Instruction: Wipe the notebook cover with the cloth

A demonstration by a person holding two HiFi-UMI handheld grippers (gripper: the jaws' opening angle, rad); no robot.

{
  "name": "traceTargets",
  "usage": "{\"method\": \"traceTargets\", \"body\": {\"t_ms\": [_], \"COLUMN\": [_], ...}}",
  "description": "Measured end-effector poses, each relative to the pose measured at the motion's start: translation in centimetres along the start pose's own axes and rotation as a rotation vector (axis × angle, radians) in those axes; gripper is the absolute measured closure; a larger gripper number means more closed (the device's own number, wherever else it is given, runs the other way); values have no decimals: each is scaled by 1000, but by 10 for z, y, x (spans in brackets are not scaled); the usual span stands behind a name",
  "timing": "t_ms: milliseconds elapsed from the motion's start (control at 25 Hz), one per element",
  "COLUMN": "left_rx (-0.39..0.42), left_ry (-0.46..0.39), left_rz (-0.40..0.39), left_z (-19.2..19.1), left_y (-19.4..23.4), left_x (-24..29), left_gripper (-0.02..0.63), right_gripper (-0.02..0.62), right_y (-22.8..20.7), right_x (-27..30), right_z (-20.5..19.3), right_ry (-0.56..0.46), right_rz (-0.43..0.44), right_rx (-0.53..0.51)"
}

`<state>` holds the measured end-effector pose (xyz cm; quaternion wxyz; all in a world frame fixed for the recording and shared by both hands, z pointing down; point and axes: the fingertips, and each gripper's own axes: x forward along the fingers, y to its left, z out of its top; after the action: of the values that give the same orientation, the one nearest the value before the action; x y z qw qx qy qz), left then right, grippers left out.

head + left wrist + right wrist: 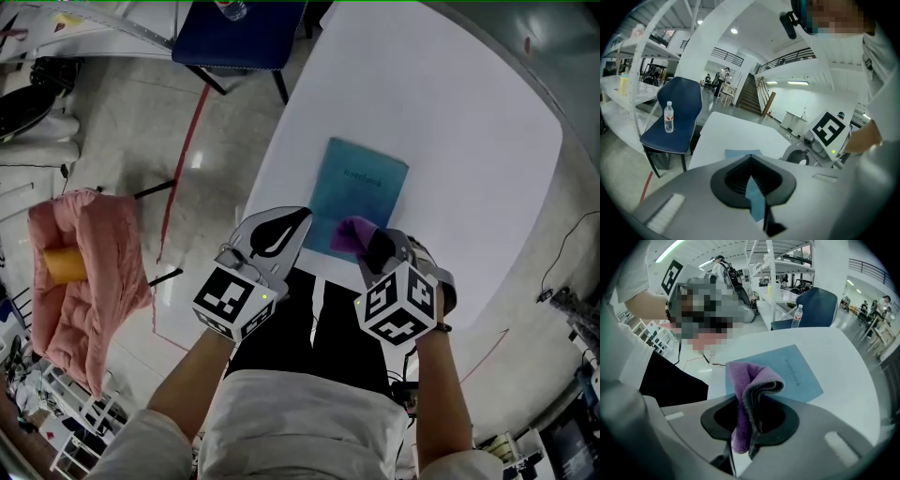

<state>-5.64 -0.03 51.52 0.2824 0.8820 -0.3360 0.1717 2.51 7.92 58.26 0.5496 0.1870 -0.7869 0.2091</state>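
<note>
Notebook (361, 187): blue, lay flat on the white table (450, 112), towards the person's side.
Cloth (352, 232): purple, folded, over the notebook's near edge.
Right gripper (370, 246): jaws clamped on the cloth.
Left gripper (302, 217): jaws together, nothing between them, tips just beside the notebook's near left corner.
Chair (239, 33): blue, at the table's far end, with a bottle (669, 117) standing on its seat.

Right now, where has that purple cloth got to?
The purple cloth is pinched in the right gripper, near the middle of the head view. It sits at the near edge of the blue notebook on the white table.
</note>
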Motion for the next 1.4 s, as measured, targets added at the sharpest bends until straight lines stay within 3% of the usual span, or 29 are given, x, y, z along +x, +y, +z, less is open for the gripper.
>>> {"method": "traceTargets", "body": {"t_ms": [1000, 1400], "left_rx": [-34, -60], "left_ry": [-8, -10], "left_rz": [43, 65], "left_z": [24, 23], "left_y": [58, 77], "left_x": [5, 1], "left_gripper": [606, 606], "right_gripper": [488, 487], "right_y": [-107, -122], "right_x": [5, 26], "right_z": [71, 89], "right_ry": [-15, 18], "right_rz": [-167, -170], "right_rx": [-72, -107]}}
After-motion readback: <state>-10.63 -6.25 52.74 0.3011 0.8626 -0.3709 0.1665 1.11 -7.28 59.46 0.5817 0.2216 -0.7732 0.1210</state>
